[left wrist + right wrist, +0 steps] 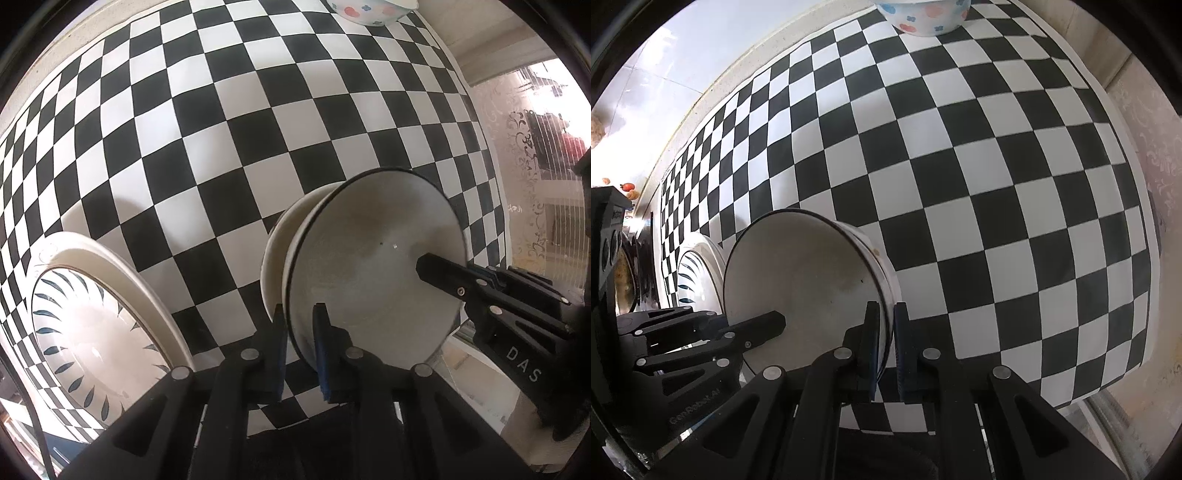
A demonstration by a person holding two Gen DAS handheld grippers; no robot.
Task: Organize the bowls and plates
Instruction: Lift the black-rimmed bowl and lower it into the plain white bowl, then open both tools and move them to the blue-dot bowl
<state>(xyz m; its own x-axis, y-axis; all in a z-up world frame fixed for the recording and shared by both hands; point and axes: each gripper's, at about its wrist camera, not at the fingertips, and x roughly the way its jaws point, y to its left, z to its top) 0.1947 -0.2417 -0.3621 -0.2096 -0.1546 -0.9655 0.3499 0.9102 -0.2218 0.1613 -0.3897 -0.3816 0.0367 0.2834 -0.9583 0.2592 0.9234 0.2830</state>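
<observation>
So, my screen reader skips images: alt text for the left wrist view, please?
Left tongs grip the rim of a white black-rimmed bowl, right tongs gripping its other side, above a black-and-white checkered tablecloth. A leaf-patterned white plate lies at left.

Black-and-white checkered cloth (229,122) — white black-rimmed bowl (373,251), blue-leaf-patterned plate (92,332), pink-and-blue flowered bowl (923,16).

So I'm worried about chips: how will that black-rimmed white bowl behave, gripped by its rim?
The black-rimmed white bowl looks like glazed ceramic: probably rigid, fragile and fairly slippery. Both tongs, left and right, pinch only its thin rim, so it may pivot or slip.
</observation>
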